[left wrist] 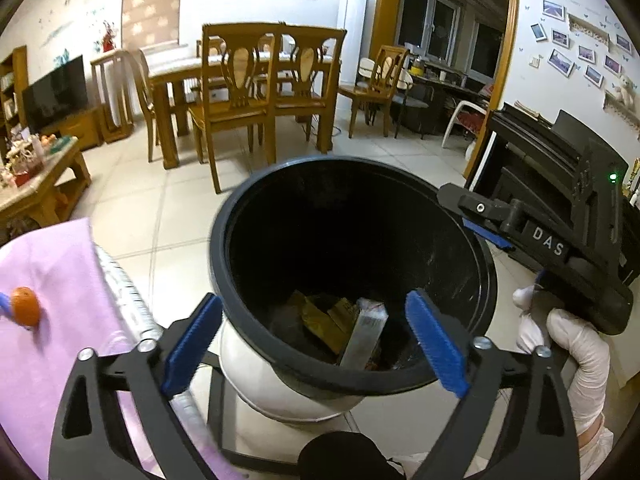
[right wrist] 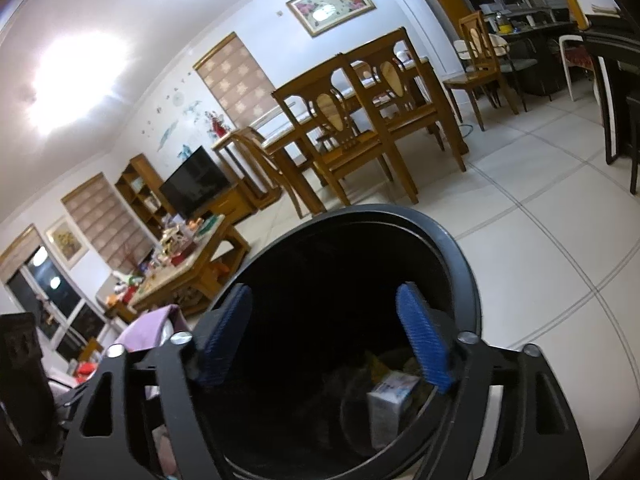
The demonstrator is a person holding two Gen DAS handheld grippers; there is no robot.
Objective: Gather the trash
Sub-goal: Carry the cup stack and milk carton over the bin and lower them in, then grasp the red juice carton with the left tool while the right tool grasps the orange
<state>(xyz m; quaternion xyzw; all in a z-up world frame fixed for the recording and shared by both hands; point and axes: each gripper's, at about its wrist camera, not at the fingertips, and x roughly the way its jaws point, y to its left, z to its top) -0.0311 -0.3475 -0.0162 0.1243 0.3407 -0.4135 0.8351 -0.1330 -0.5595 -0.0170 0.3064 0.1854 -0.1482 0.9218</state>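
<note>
Bin (left wrist: 352, 380) centred, black-lined, on the floor. Wrappers (left wrist: 320, 320) and carton (left wrist: 366, 332) at its bottom. Left claw (left wrist: 314, 346) and right claw (right wrist: 324, 340) above its mouth, both wide, empty, apparently after dropping. Orange (left wrist: 25, 306) left of bin on pink-clothed surface (left wrist: 52, 344).

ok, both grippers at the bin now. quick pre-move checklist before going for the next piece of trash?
1. Left gripper empty, jaws apart: ok.
2. Right gripper empty, jaws apart: ok.
3. Trash bin upright, mouth unobstructed: ok.
4. Dropped trash inside the bin, white carton and gold wrappers at the bottom: ok.
5. Next target: an orange fruit lies on the pink cloth; whether it is trash: cannot tell.
6. Right gripper clear of the bin rim: cannot tell.
</note>
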